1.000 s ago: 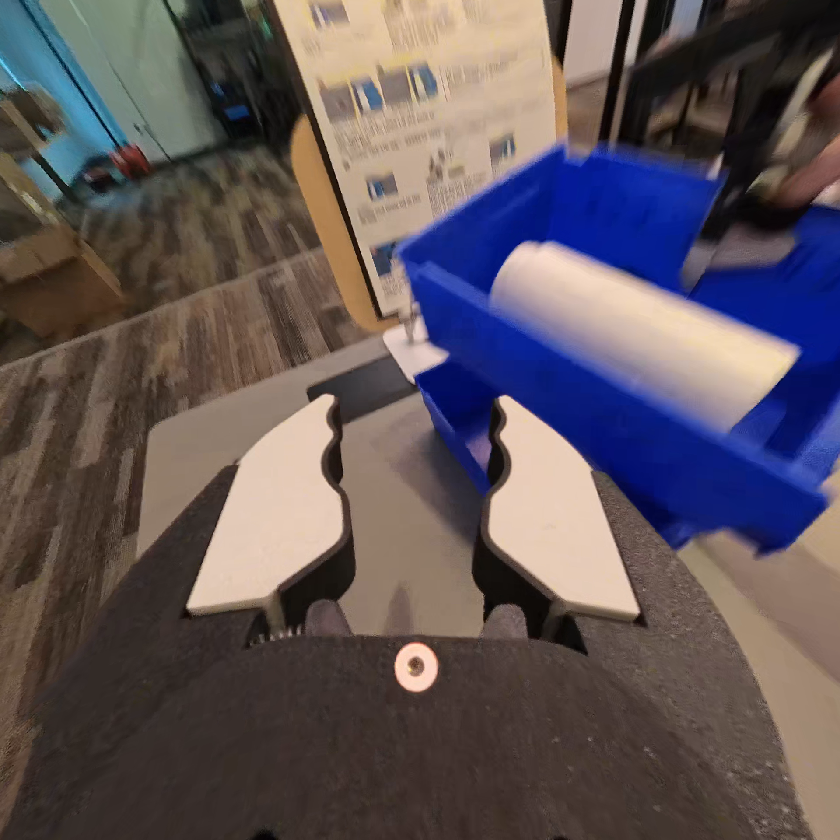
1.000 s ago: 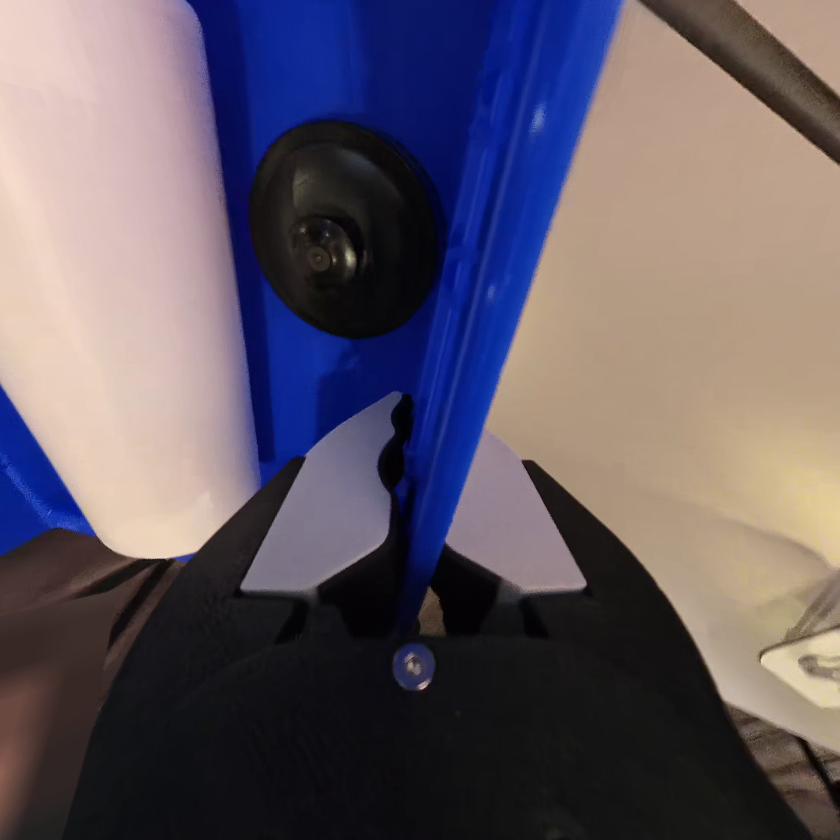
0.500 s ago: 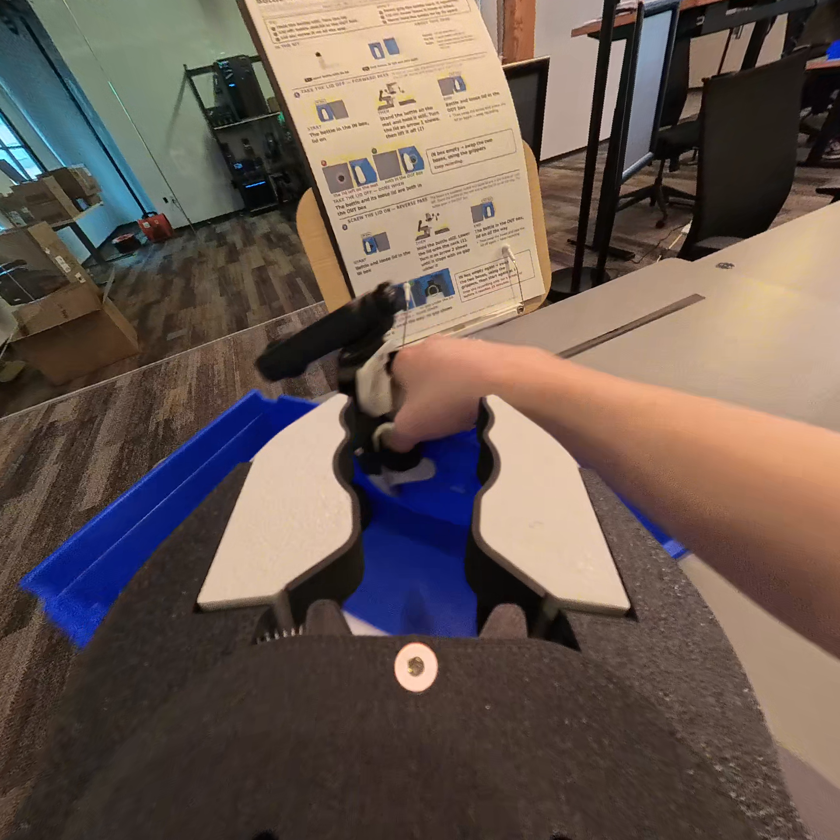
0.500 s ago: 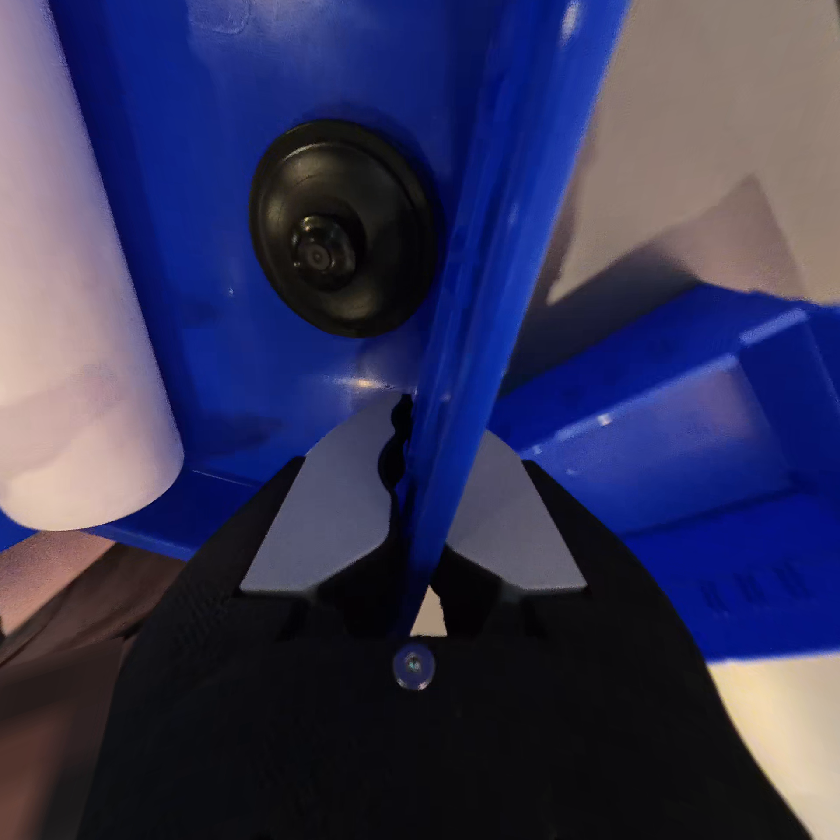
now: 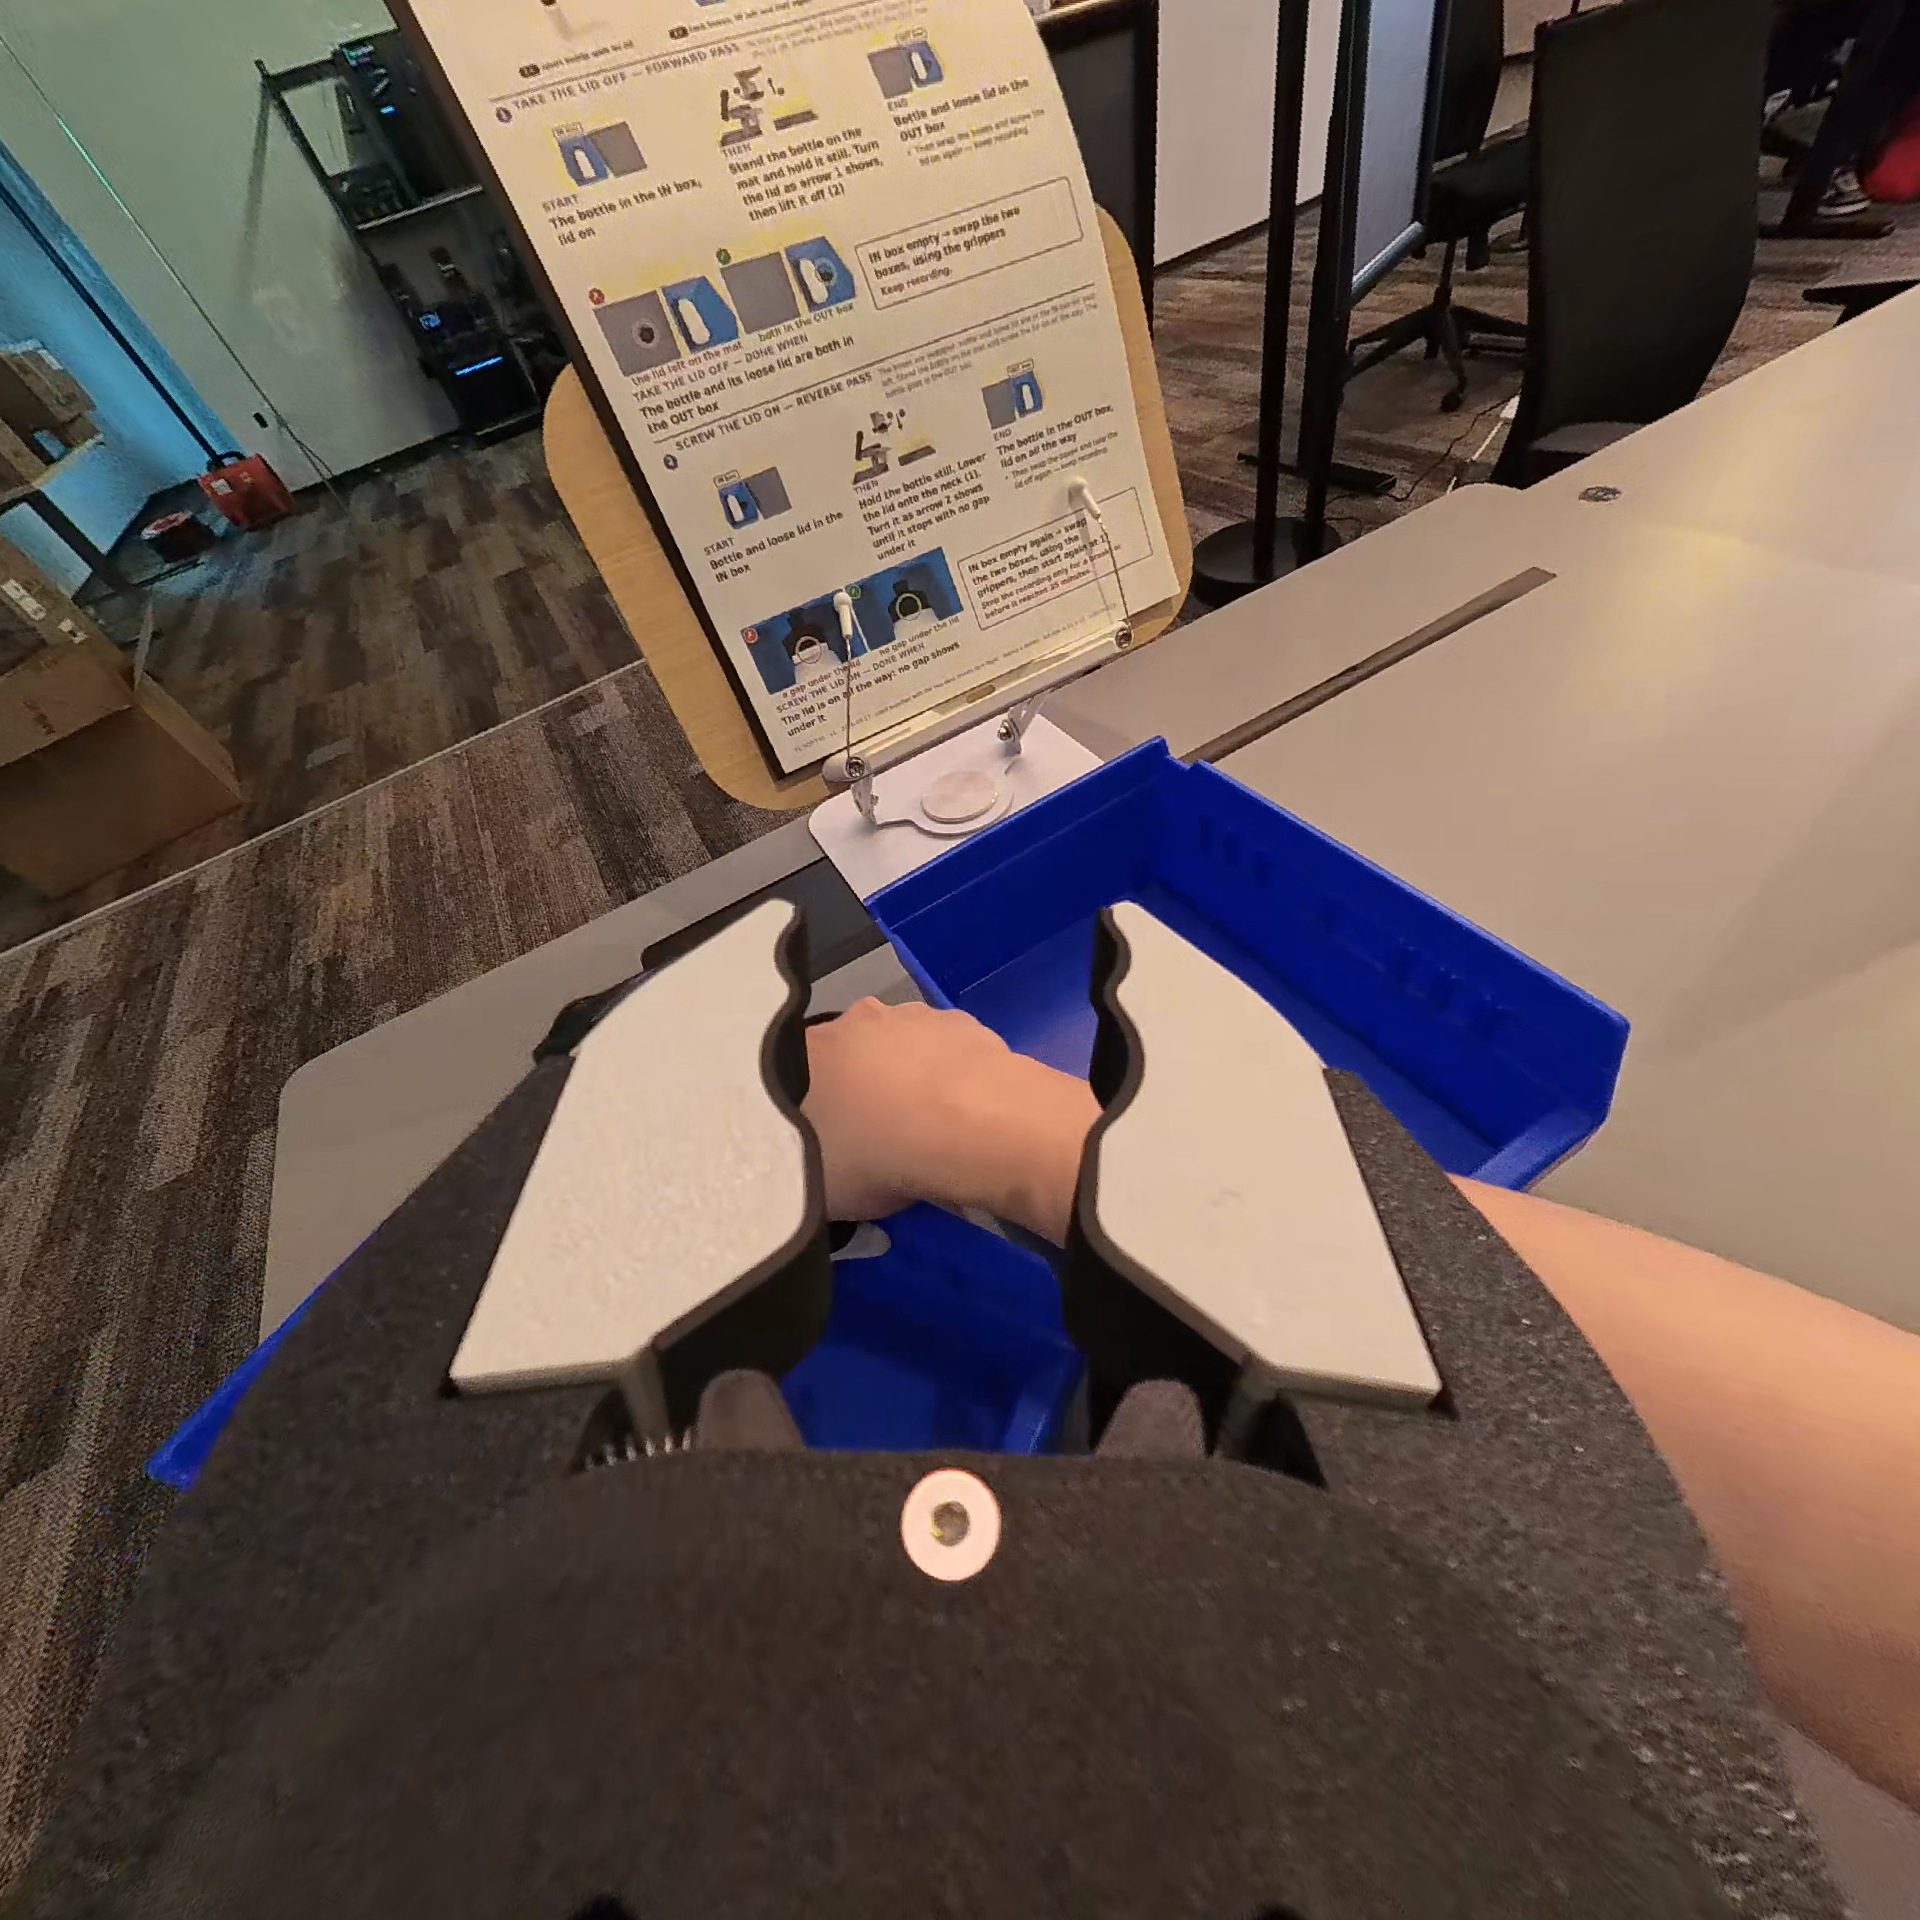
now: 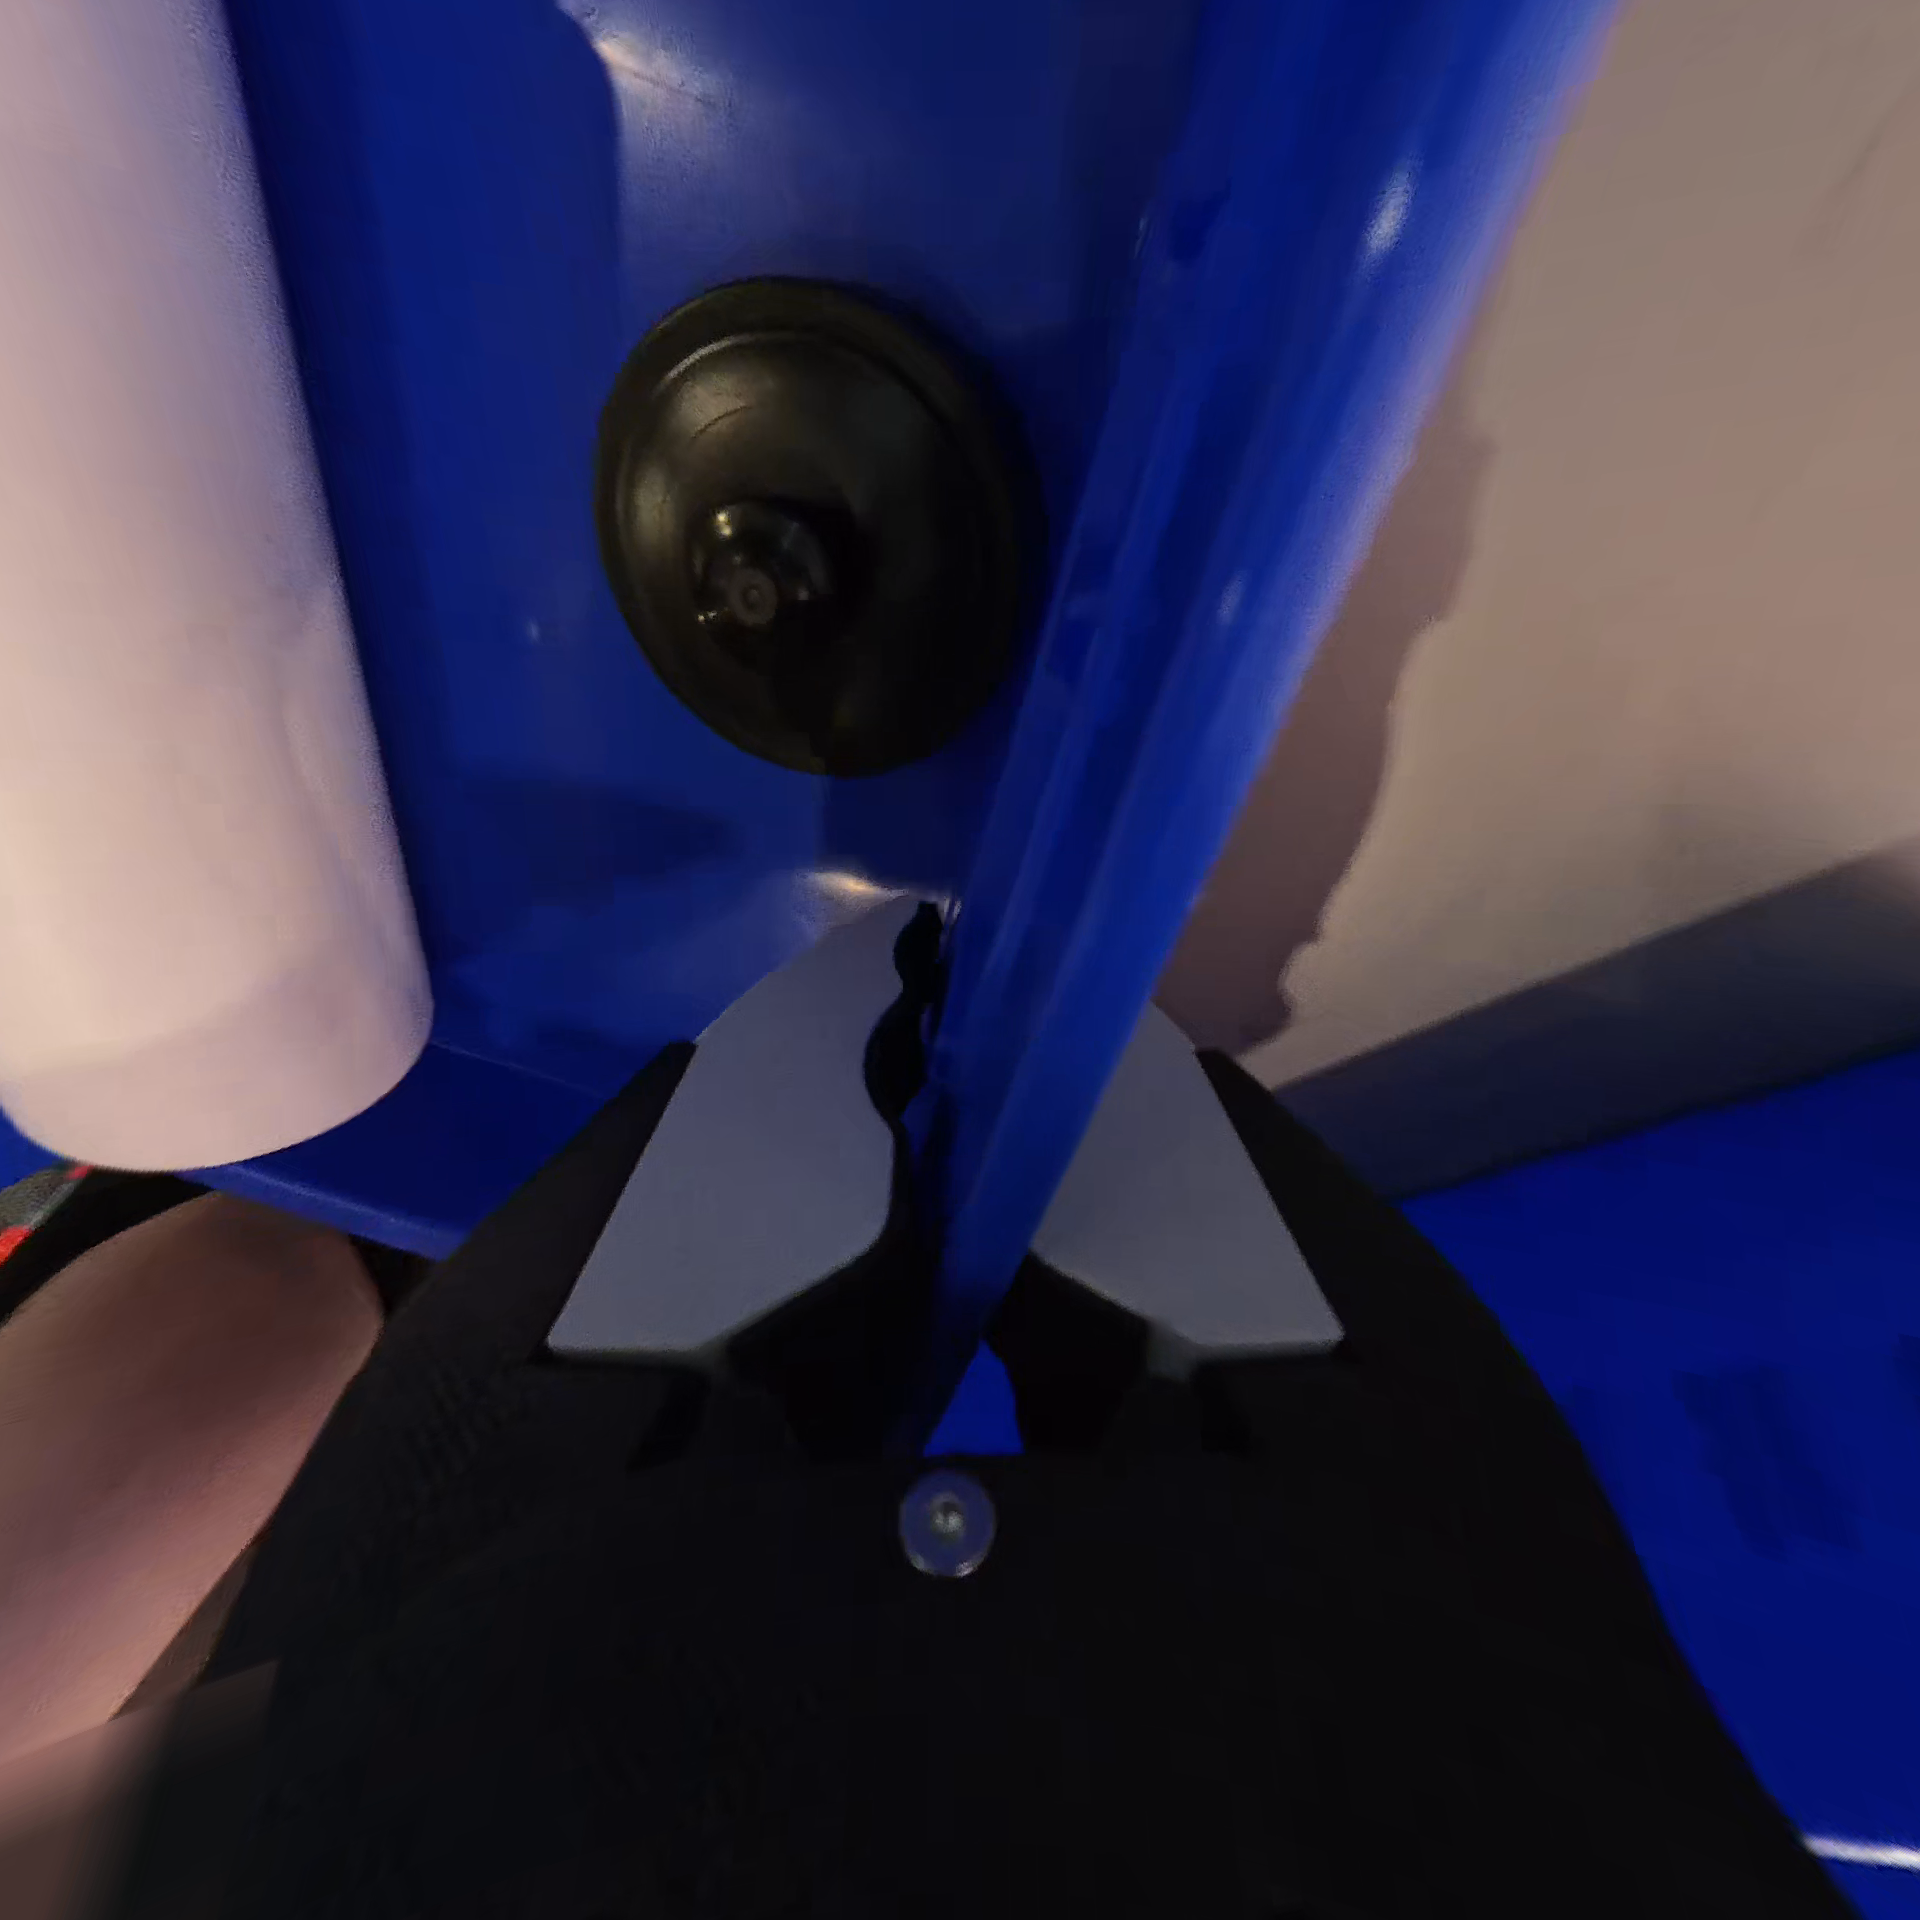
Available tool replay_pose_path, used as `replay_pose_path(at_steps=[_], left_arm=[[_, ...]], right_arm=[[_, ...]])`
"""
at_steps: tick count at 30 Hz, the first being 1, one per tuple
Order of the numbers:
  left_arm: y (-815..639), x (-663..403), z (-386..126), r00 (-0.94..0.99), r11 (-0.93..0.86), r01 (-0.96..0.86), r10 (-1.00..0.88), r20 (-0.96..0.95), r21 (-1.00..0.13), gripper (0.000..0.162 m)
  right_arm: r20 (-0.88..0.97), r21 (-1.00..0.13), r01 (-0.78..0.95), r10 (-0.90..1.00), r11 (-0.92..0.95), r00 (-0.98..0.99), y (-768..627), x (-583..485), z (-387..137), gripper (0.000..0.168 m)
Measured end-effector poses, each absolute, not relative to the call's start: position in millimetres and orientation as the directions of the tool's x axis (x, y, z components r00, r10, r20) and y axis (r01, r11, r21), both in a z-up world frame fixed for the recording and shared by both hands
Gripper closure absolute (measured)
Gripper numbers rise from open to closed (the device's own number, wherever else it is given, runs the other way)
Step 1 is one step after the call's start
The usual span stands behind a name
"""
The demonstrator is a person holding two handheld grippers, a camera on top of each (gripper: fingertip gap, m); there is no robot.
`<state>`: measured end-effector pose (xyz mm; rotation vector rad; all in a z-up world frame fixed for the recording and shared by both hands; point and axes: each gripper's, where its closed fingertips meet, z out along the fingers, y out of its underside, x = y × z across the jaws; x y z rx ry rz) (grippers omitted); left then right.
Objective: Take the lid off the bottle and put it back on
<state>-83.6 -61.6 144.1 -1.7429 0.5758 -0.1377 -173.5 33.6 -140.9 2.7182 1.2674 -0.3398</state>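
While the right gripper (image 6: 940,997) has its jaws closed tight on the side wall of a blue bin (image 6: 1122,644), the white bottle (image 6: 177,582) lies inside that bin, left of the jaws. Its black lid (image 6: 810,525) lies loose just ahead of them. Held wide apart and empty, the left gripper (image 5: 948,971) hovers over a hand (image 5: 940,1112), with a second blue bin (image 5: 1382,966) ahead to the right.

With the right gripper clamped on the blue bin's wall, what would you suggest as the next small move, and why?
Probably set the bin down flat and open the right gripper. Its jaws pinch the bin's wall, while the white bottle and loose black lid lie inside, and the left gripper is open and empty.
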Motion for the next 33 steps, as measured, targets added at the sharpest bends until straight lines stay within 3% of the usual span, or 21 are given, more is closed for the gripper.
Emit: replay_pose_path(at_steps=[3,7,10,11,14,19,20,23,26,27,33], left_arm=[[-60,-87,142,0.872,-0.157,-0.301,-0.444,-0.205,-0.941,0.109],[-62,-89,143,0.873,-0.155,-0.298,-0.443,-0.203,-0.942,0.108],[-65,-88,145,0.870,-0.148,-0.301,-0.448,-0.208,-0.942,0.108],[-65,-88,145,0.870,-0.146,-0.299,-0.449,-0.206,-0.943,0.108],[-65,-86,144,0.869,-0.153,-0.300,-0.452,-0.204,-0.942,0.107],[-64,-75,135,0.853,-0.168,-0.351,-0.462,-0.240,-0.921,0.105],[-64,-72,133,0.849,-0.170,-0.362,-0.467,-0.248,-0.917,0.105],[-62,-64,127,0.837,-0.178,-0.387,-0.480,-0.263,-0.905,0.104],[-60,-58,120,0.829,-0.191,-0.417,-0.481,-0.286,-0.888,0.105],[-59,-56,117,0.826,-0.198,-0.428,-0.481,-0.293,-0.882,0.105],[-51,-48,104,0.817,-0.228,-0.467,-0.480,-0.319,-0.854,0.106]], right_arm=[[-0.175,-0.091,0.799,0.799,-0.595,0.575,43,-177,-128,0.153],[-0.034,-0.478,0.726,0.837,-0.494,0.547,71,-175,-53,0.139],[0.089,-0.623,0.639,0.771,-0.450,0.630,80,-111,-1,0.124],[0.118,-0.624,0.622,0.730,-0.473,0.673,82,-78,3,0.109],[0.223,-0.465,0.588,0.556,-0.661,0.801,90,40,-23,0.094],[0.214,-0.122,0.487,0.457,-0.865,0.864,59,166,-101,0.093],[0.140,-0.096,0.467,0.453,-0.879,0.880,50,171,-112,0.081],[0.006,-0.053,0.433,0.433,-0.900,0.901,35,193,-129,0.093],[-0.080,-0.071,0.435,0.440,-0.897,0.894,34,217,-128,0.137],[-0.099,-0.066,0.428,0.433,-0.901,0.896,33,228,-128,0.159],[-0.187,-0.046,0.280,0.283,-0.959,0.941,26,320,-129,0.161]])
